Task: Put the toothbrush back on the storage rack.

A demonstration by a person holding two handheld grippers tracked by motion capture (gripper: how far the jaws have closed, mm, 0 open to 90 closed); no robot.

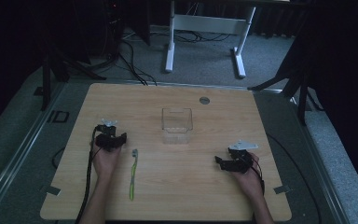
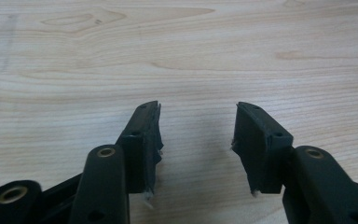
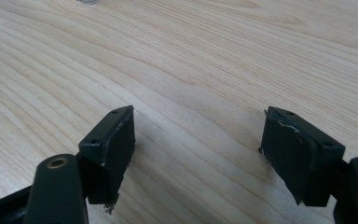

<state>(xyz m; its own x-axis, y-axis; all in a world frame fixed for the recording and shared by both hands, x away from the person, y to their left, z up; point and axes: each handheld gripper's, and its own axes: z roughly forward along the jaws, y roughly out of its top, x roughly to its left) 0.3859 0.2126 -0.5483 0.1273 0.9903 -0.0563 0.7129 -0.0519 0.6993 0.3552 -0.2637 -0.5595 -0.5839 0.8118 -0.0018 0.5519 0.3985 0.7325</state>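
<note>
Bare tabletop point(image 1: 177, 186) around both claws, seemingly.

One toothbrush point(image 1: 133, 173), one clear box point(image 1: 177, 125), two claws: left claw point(image 1: 121, 136), right claw point(image 1: 219, 161)

You sit in a lab or recording studio rather than a home. The pale wooden table point(image 1: 168, 186) stands alone on grey carpet point(image 1: 205, 60), ringed by black curtains point(image 1: 9, 46) that shut out the room. Dark tripod legs point(image 1: 51, 65) stand at both far corners, and black cables point(image 1: 130, 60) run loose across the floor. Behind, you see the white frame of a height-adjustable desk point(image 1: 205, 28), with more wires bundled under it
</note>
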